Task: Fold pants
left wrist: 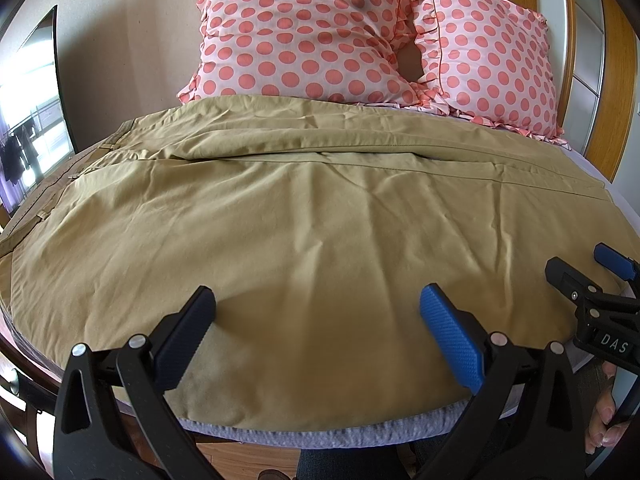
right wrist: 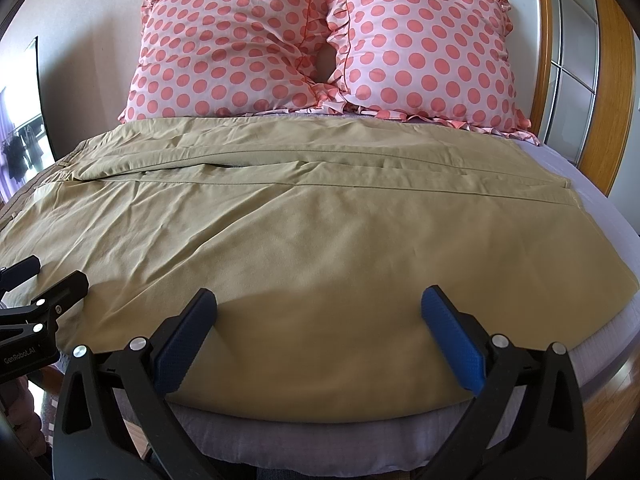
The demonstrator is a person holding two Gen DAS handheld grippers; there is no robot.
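Khaki pants (left wrist: 304, 216) lie spread flat across the bed, waistband at the left, legs running to the right; they also fill the right wrist view (right wrist: 320, 232). One leg lies behind the other, with a long seam between them. My left gripper (left wrist: 318, 304) is open and empty, hovering over the near edge of the pants. My right gripper (right wrist: 320, 304) is open and empty over the same near edge, further right. The right gripper also shows at the right edge of the left wrist view (left wrist: 584, 272), and the left gripper shows at the left edge of the right wrist view (right wrist: 44, 280).
Two pink pillows with coral dots (left wrist: 304, 32) (right wrist: 424, 44) lean against the wall behind the pants. A lavender sheet (right wrist: 568, 176) covers the mattress. A wooden door frame (right wrist: 608, 80) stands at the right. A window (left wrist: 28, 128) is at the left.
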